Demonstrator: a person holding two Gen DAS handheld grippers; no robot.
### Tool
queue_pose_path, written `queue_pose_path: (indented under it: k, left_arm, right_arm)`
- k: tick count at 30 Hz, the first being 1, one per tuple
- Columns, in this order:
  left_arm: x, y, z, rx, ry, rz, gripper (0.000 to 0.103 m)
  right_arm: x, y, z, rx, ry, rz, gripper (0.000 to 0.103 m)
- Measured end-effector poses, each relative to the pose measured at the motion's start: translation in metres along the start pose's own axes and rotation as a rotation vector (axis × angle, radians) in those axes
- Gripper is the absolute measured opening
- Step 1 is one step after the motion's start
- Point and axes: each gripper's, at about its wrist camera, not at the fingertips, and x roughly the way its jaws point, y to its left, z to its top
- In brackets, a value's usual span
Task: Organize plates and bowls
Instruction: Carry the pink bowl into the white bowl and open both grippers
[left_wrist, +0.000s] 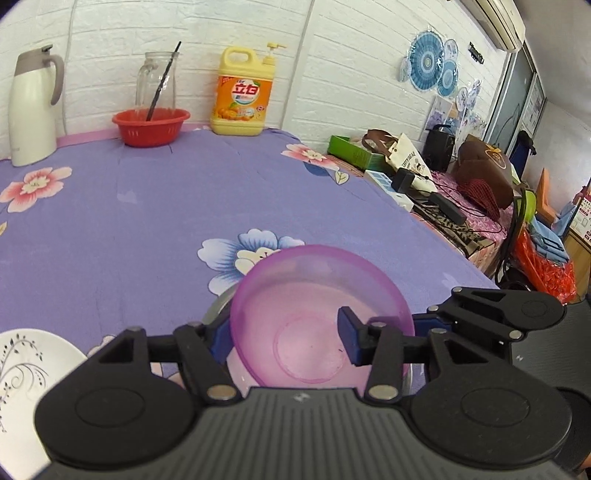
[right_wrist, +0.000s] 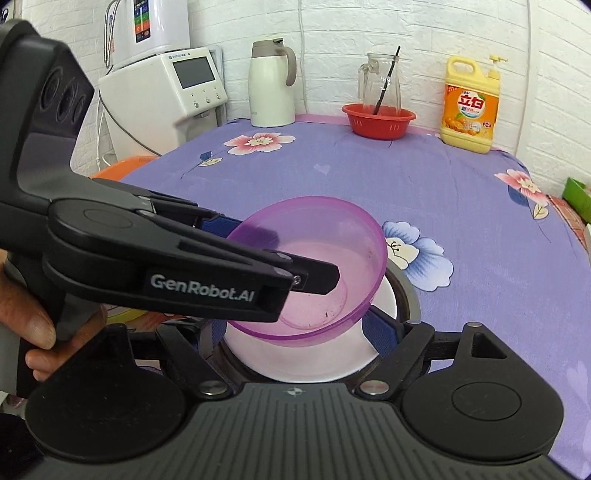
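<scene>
A translucent purple bowl (left_wrist: 317, 314) is tilted and held above the table. My left gripper (left_wrist: 284, 339) is shut on its near wall, one blue pad outside and one inside; it shows from the side in the right wrist view (right_wrist: 295, 266) with the purple bowl (right_wrist: 325, 258). Below the bowl a white bowl (right_wrist: 314, 362) sits inside a metal bowl (right_wrist: 408, 295). My right gripper (right_wrist: 295, 328) is open, its fingers on either side of the white bowl. A white plate with a black vine pattern (left_wrist: 26, 369) lies at the lower left.
A purple flowered cloth (left_wrist: 166, 206) covers the table. At the back stand a white thermos (left_wrist: 31, 107), a red basket (left_wrist: 151, 127) before a glass jar, and a yellow detergent bottle (left_wrist: 242, 92). A cluttered side table (left_wrist: 443, 184) is on the right.
</scene>
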Motion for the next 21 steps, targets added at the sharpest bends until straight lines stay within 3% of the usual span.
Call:
queue_pose_path:
  k: [1,3,12,21]
  left_arm:
    - [-0.001,0.001,0.0,-0.004,-0.007,-0.006,0.049]
    - [-0.004,0.004,0.002,-0.023,-0.029,-0.001,0.065]
    - [-0.024,0.028,0.013,-0.107,-0.111,0.025,0.072]
    - [-0.023,0.031,0.01,-0.13,-0.096,0.034,0.073]
  right_arm:
    - [-0.001,-0.001,-0.001,0.007,-0.001,-0.002,0.103]
    - [-0.002,-0.003,-0.002,0.022,-0.006,0.008,0.103]
    - [-0.027,-0.002,-0.012,0.07,0.001,-0.004,0.103]
    - [-0.043,-0.033,-0.012,0.212,-0.127,-0.048,0.103]
